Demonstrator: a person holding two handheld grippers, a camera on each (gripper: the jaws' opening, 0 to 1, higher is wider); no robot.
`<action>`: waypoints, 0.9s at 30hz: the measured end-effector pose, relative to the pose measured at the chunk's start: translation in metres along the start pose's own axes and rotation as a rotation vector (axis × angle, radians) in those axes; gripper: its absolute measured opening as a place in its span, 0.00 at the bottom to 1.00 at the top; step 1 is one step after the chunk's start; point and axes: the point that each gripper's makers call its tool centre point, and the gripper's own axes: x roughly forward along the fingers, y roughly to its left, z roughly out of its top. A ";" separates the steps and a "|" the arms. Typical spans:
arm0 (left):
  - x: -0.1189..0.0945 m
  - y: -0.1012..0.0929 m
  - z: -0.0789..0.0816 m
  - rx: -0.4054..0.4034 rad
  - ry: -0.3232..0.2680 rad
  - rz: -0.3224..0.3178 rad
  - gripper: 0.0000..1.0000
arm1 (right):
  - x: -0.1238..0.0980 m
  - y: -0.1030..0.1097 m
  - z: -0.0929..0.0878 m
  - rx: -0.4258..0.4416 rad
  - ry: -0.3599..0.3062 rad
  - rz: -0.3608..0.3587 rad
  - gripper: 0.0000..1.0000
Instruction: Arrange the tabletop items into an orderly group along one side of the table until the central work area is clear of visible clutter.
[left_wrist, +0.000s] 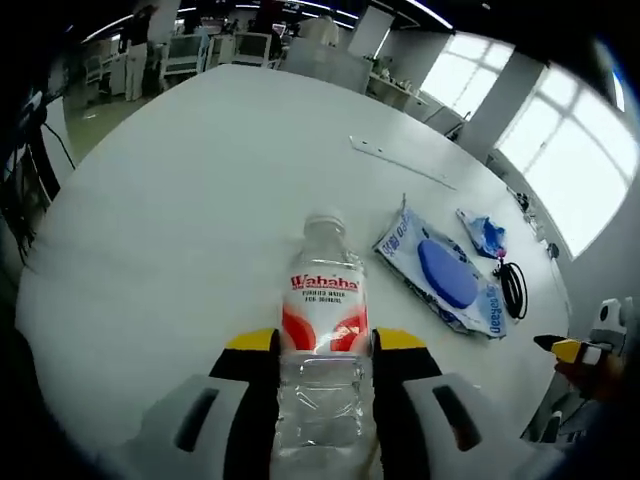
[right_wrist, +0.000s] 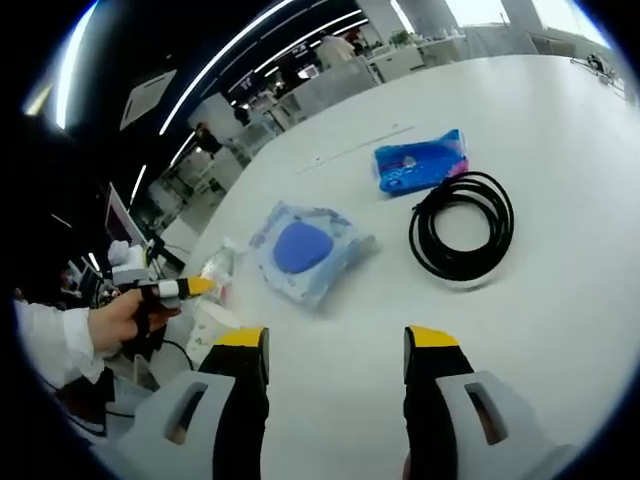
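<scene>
Left gripper (left_wrist: 324, 345) is clenched on the Wahaha bottle (left_wrist: 323, 330) at lower centre (right gripper (right_wrist: 337, 345) spread, empty); we should keep it upright, park beside the wipes pack (left_wrist: 443, 273).

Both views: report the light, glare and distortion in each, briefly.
Left gripper view: windows blown out at right, the white table evenly lit with faint shadows, the water bottle sharp between the left gripper jaws, fisheye curving the table edge. Right gripper view: ceiling light strips bent into arcs, the black cable coil and wet wipes pack crisp, the background dim.
</scene>
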 end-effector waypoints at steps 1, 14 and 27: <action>0.000 0.000 0.000 0.003 0.002 0.002 0.34 | 0.003 0.003 0.001 0.003 0.003 0.008 0.53; 0.005 -0.003 -0.005 0.077 0.055 0.055 0.40 | 0.026 0.036 0.013 -0.043 0.027 0.076 0.53; 0.017 -0.001 -0.003 0.073 0.067 0.103 0.41 | 0.066 0.099 0.059 -0.103 0.044 0.171 0.53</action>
